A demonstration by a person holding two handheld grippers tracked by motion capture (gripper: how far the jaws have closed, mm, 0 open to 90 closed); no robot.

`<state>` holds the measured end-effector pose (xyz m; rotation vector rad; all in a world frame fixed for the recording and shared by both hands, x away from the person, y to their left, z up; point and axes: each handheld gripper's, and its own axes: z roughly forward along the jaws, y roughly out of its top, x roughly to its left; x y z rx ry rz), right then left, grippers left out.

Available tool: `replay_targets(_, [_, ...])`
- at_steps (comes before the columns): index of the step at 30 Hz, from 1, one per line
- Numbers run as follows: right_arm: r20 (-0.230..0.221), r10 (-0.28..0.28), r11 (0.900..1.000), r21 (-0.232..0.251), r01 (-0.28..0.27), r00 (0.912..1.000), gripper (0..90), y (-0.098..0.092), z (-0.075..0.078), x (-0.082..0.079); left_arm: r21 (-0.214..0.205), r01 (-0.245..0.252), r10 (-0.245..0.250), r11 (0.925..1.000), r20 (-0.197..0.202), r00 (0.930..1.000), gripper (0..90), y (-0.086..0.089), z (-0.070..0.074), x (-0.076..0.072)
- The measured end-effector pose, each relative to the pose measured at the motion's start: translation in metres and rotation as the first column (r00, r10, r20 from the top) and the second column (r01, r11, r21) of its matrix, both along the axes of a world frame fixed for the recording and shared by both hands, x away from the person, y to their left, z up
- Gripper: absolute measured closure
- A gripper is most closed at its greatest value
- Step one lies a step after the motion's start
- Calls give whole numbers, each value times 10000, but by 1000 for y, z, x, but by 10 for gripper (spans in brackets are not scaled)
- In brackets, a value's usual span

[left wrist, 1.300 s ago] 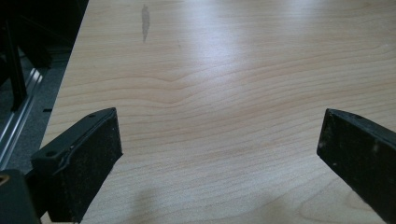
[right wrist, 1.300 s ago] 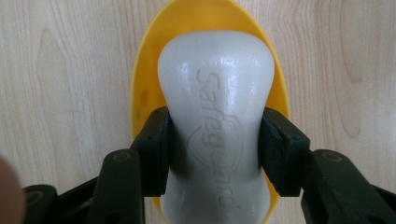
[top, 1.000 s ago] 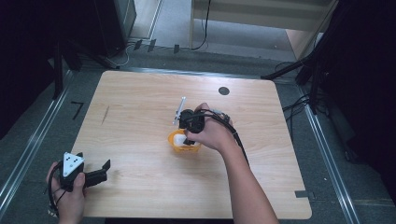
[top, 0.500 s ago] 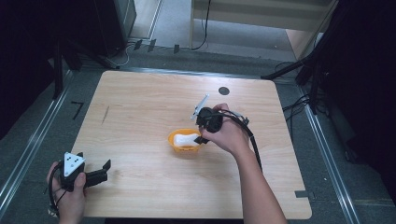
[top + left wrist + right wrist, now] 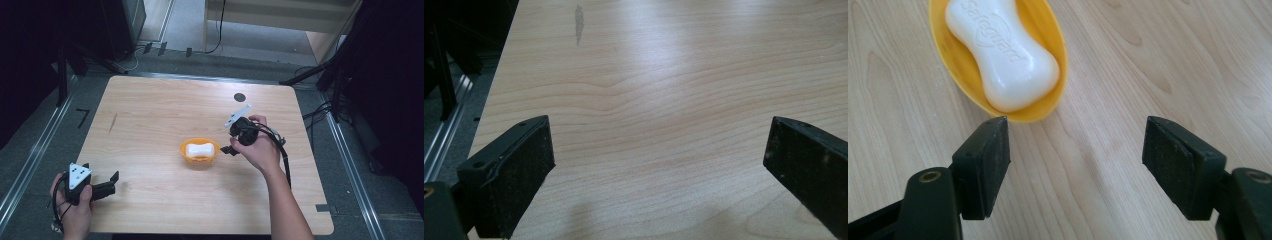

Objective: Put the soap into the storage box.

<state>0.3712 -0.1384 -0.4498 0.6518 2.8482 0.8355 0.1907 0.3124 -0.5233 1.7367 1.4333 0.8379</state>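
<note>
A white bar of soap (image 5: 199, 149) lay in a shallow orange dish (image 5: 186, 155) near the middle of the wooden surface (image 5: 160, 110), with your two hands working at either side of it. Your right gripper (image 5: 228, 149) hung just to the right of the dish, close to its rim but not touching it, its jaws spread wide and holding nothing. From the right gripper view, the soap (image 5: 1000, 52) filled most of the dish (image 5: 955, 65), raised lettering visible on its top face, and the dish's near rim sat just above the tip of one jaw. Your right hand (image 5: 257, 150) wrapped the gripper's body, a cable looping off behind the wrist. Your left gripper (image 5: 111, 181) rested well apart, at the near left corner of the surface, gripped in your left hand (image 5: 75, 210). Its jaws also stood wide apart and empty, over bare wood grain in the left gripper view (image 5: 659, 165). A small dark round mark (image 5: 240, 97) sat on the surface towards the far edge.
</note>
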Motion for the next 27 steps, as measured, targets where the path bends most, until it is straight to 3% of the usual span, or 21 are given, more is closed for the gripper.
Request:
replay_targets(4, [228, -530, 9985, 172, 526, 9983, 258, -16, -1, -9, 2, -5, 5, 10000, 5, 10000, 1, 0, 0, 0])
replay_targets(13, [243, -1271, 9914, 330, 1263, 9916, 202, -37, -11, -21, 29, 6, -6, 10000, -3, 10000, 1, 0, 0, 0])
replay_targets(18, [459, -2017, 9775, 726, 1981, 9784, 193, -58, -18, -32, 9, -20, 20, 10000, -5, 10000, 0, 0, 0, 0])
replay_targets(20, [443, -2159, 9729, 948, 2110, 9754, 192, -67, -21, -36, 12, -20, 20, 10000, -26, 10000, 1, 0, 0, 0])
replay_targets(21, [203, -2304, 9681, 1058, 2271, 9729, 186, -74, -25, -41, 18, -25, 25, 10000, -32, 10000, 0, 0, 0, 0])
replay_targets(22, [203, -2304, 9681, 1058, 2271, 9729, 186, -74, -25, -41, 18, -25, 25, 10000, -32, 10000, 1, 0, 0, 0])
replay_targets(23, [414, -2535, 9638, 960, 2487, 9664, 155, -79, -29, -46, 10, -23, 23, 10000, -26, 10000, 0, 0, 0, 1])
replay_targets(27, [294, -2812, 9534, 1222, 2758, 9592, 136, -89, -34, -55, 9, -42, 42, 10000, -36, 10000, 1, 0, 0, 1])
